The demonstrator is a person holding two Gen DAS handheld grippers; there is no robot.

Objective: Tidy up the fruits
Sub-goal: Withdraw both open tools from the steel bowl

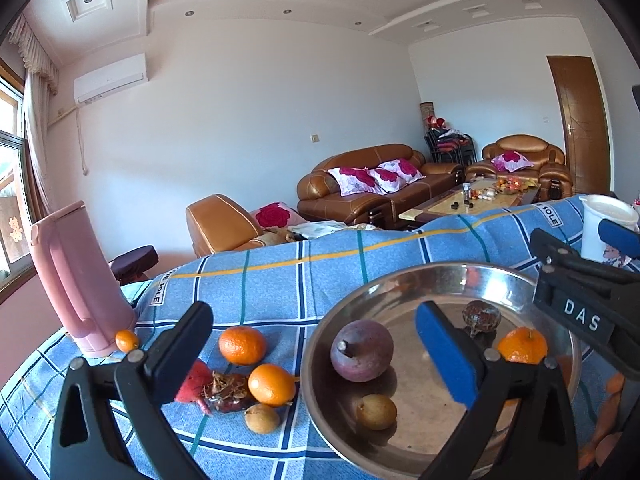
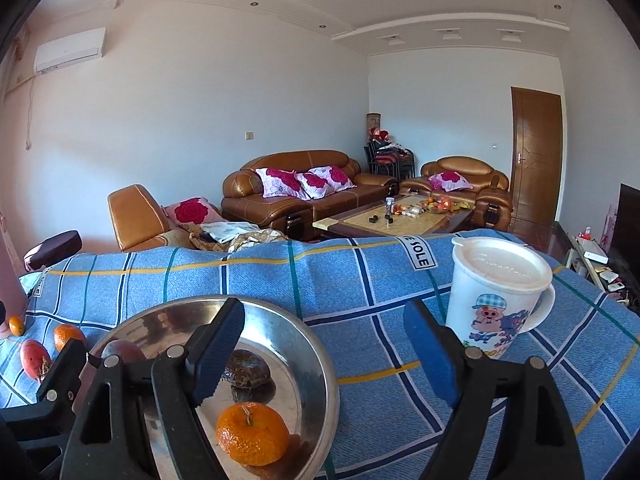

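A pink jug (image 1: 82,276) stands at the far left on the desk (image 1: 280,280), which has a blue checked cloth over it. One tiny orange fruit (image 1: 127,340) sits right beside the jug. Next come two oranges (image 1: 242,345) on the cloth, one red fruit (image 1: 192,386), one dark dried-up fruit (image 1: 228,390) touching it, and one small brown fruit (image 1: 262,419) in front.

To the right is one shiny metal bowl (image 1: 320,344). Four fruits lie in it: one big purple fruit (image 1: 362,350), round and smooth with a little stem; one small brown fruit (image 1: 376,412); one dark wrinkly fruit (image 1: 481,316); and one orange (image 1: 522,344), bright with a green stem spot.

One white cup (image 2: 498,300) with a lid and a pig picture stands right of the bowl.

The left gripper (image 1: 316,356) has its fingers (image 1: 446,352) spread very wide, holding nothing, one over the cloth and one over the bowl. The right gripper (image 2: 320,350) also has its fingers (image 2: 218,354) wide apart and empty, one over the bowl and one near the cup.
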